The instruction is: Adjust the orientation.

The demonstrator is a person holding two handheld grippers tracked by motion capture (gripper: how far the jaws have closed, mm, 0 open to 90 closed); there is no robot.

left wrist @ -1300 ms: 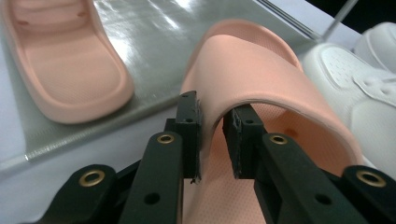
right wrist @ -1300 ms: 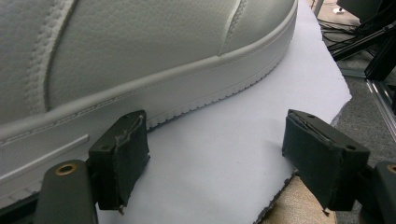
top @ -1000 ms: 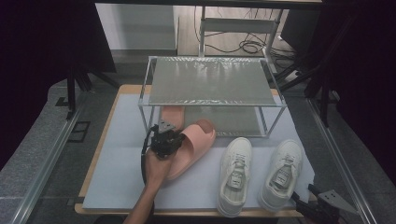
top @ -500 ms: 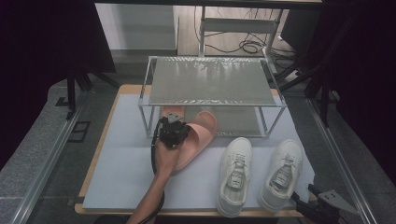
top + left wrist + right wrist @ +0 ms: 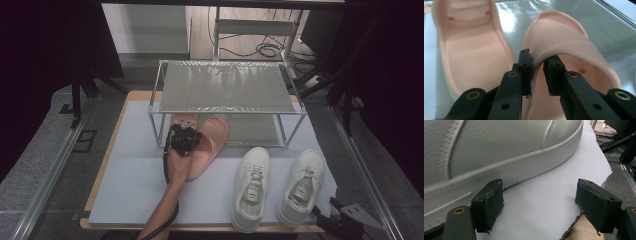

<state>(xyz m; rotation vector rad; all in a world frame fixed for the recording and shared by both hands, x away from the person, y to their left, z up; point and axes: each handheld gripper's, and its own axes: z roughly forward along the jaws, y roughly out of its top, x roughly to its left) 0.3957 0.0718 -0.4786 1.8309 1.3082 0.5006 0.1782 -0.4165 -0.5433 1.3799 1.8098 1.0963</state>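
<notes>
The left hand-held gripper (image 5: 184,141) is clamped on the strap of a pink slide (image 5: 564,50), whose long axis runs toward the table's far edge, toe under the rack (image 5: 225,90). Its mate (image 5: 471,50) lies just beside. The right hand-held gripper (image 5: 539,202) is released near a sneaker (image 5: 499,150).

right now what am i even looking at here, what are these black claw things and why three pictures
A person holds a two-jaw tool in each hand. The high view looks down on the table; the other two cameras ride on the tools and look along their black jaws. The left gripper is clamped on the strap of a pink slipper, beside a second slipper at the wire rack. The right gripper rests open beside a white sneaker, with nothing between its jaws. Another white sneaker stands on the grey mat.
</notes>
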